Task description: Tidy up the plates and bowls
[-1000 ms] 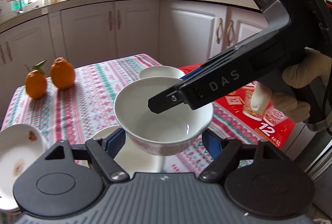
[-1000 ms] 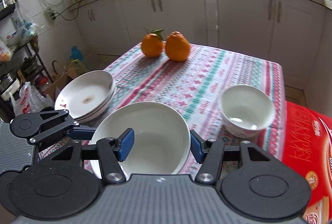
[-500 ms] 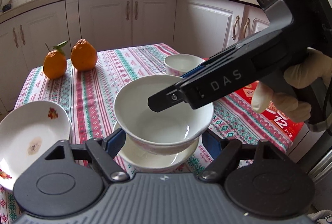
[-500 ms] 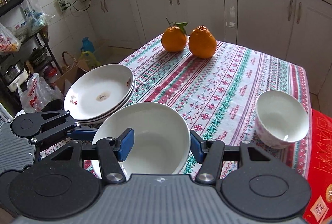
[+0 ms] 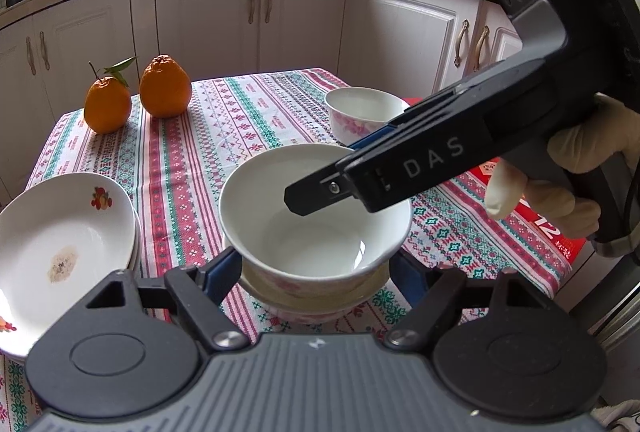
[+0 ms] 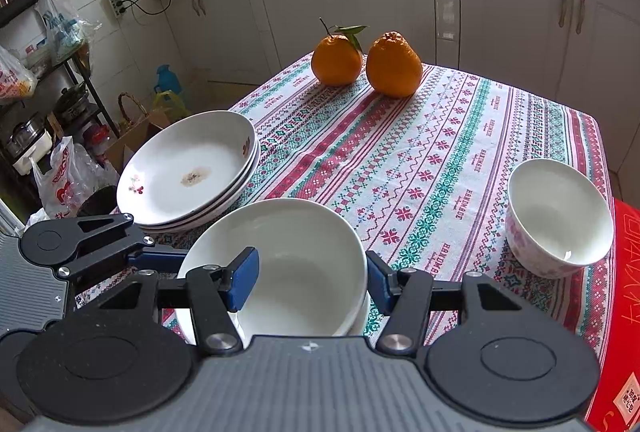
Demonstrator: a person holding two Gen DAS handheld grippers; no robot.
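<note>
Left wrist view: a white bowl (image 5: 316, 216) with pink flowers on its outer wall sits nested in a matching bowl (image 5: 312, 306) on the striped tablecloth (image 5: 192, 168). The left gripper (image 5: 316, 272) has its blue pads spread apart, flanking the bowl. The right gripper (image 6: 312, 280) also stands spread wide around it. A third bowl (image 6: 560, 216) stands well apart; stacked plates (image 6: 192, 172) lie nearby.
</note>
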